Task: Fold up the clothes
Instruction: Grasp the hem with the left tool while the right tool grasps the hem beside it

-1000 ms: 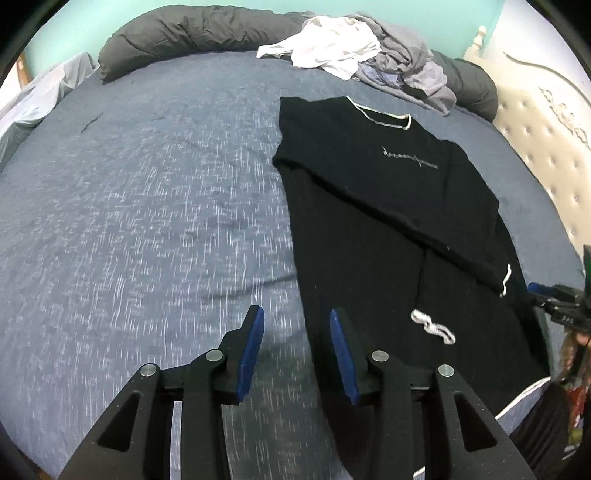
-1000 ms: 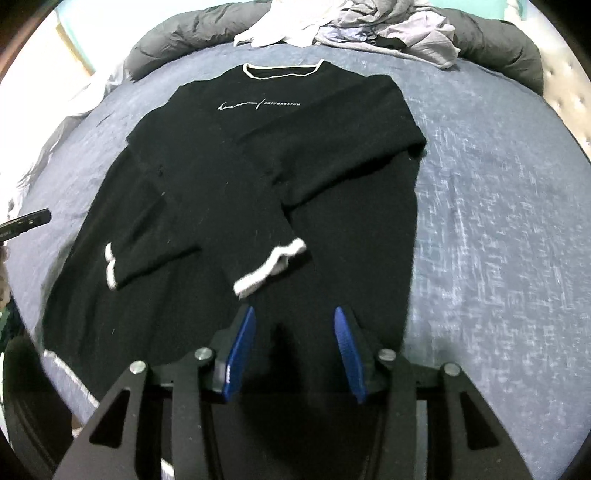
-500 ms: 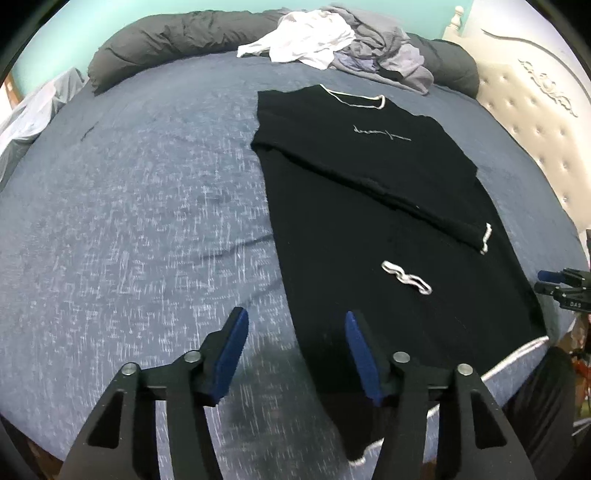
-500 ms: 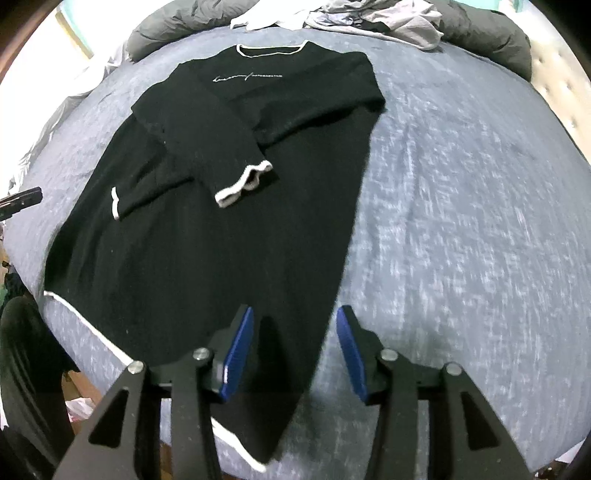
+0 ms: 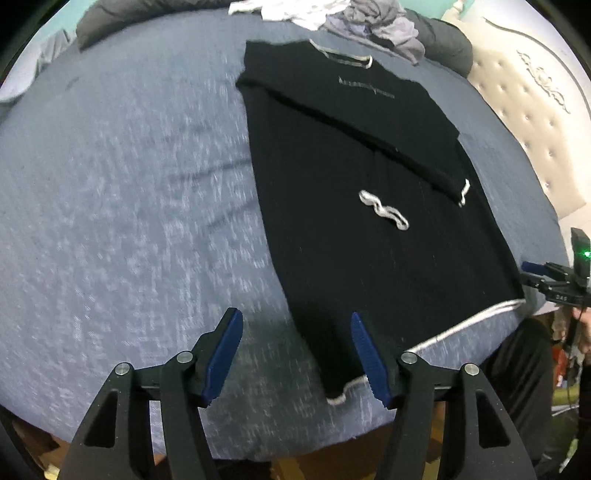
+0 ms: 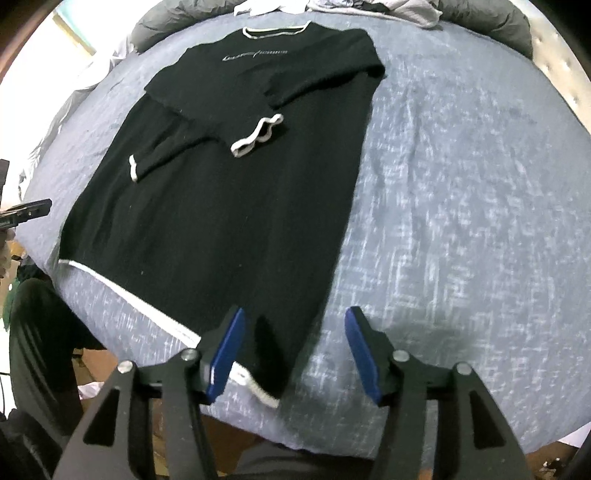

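Black sweater point(image 5: 369, 236) flat on bed point(image 5: 129, 184), sleeves folded in — my left claw point(image 5: 297, 356) and right claw point(image 6: 293, 356) have just been opening, now spread over hem corners, pinching nothing.

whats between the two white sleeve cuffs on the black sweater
Only bare black sweater body lies between the wavy cuff and the flatter cuff; nothing else rests there. The right wrist view shows it best.

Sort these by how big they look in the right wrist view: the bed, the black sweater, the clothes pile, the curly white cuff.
1. Bed
2. Sweater
3. Clothes pile, though it is far off and cut by the frame edge, so unsure
4. Cuff
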### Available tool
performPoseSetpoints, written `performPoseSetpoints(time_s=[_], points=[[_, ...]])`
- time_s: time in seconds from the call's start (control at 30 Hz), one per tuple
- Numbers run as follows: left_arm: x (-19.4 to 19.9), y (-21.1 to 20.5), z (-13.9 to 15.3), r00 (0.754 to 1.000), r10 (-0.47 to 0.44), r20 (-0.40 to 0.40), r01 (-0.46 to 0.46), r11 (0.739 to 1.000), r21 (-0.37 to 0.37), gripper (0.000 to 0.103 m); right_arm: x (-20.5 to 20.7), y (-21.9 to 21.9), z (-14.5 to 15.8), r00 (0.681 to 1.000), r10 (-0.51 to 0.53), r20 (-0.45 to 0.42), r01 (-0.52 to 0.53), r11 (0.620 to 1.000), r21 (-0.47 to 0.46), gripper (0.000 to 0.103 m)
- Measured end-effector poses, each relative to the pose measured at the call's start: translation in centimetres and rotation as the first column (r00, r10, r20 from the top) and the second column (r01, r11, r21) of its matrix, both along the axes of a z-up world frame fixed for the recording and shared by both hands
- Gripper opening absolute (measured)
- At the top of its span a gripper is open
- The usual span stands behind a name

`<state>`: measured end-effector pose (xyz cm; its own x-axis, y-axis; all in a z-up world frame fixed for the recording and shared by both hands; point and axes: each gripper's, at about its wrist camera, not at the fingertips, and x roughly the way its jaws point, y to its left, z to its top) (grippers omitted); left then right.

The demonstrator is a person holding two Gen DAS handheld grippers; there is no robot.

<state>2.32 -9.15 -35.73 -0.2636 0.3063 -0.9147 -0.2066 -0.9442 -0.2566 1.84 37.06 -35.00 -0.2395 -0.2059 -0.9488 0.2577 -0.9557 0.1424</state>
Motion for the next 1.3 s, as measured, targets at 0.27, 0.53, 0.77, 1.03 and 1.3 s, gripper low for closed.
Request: performPoseSetpoints(time_s=[0.27, 0.53, 0.77, 1.03, 1.3], points=[[1.2, 0.6, -2.3, 0.997, -0.018, 0.072, 0.016, 0.999, 0.033, 0.065, 0.4, -1.0, -0.9, 0.999, 0.012, 0.030, -0.011, 1.000, -0.007, 0.058], [1.1, 0.6, -4.0, 0.991, -0.005, 0.131, -0.008, 0.995, 0.099, 0.065, 0.3, -1.7, -1.4, 0.999, 0.014, 0.046, -0.013, 1.000, -0.017, 0.058], [1.2, 1.1, -5.1, 0.989, -0.001, 0.151, -0.017, 0.993, 0.120, 0.064, 0.1, -2.0, -2.1, 0.998, 0.017, 0.057, -0.016, 1.000, -0.013, 0.058], [1.4, 2.1, -4.8, 0.989, -0.032, 0.142, 0.009, 0.988, 0.157, 0.046, 0.0, -1.1, -2.5, 0.997, -0.009, 0.074, 0.012, 0.999, -0.036, 0.058], [1.2, 2.6, -5.0, 0.987, -0.049, 0.153, 0.022, 0.985, 0.170, 0.035, 0.2, -1.4, -3.5, 0.994, 0.010, 0.106, -0.005, 0.999, -0.052, 0.054]])
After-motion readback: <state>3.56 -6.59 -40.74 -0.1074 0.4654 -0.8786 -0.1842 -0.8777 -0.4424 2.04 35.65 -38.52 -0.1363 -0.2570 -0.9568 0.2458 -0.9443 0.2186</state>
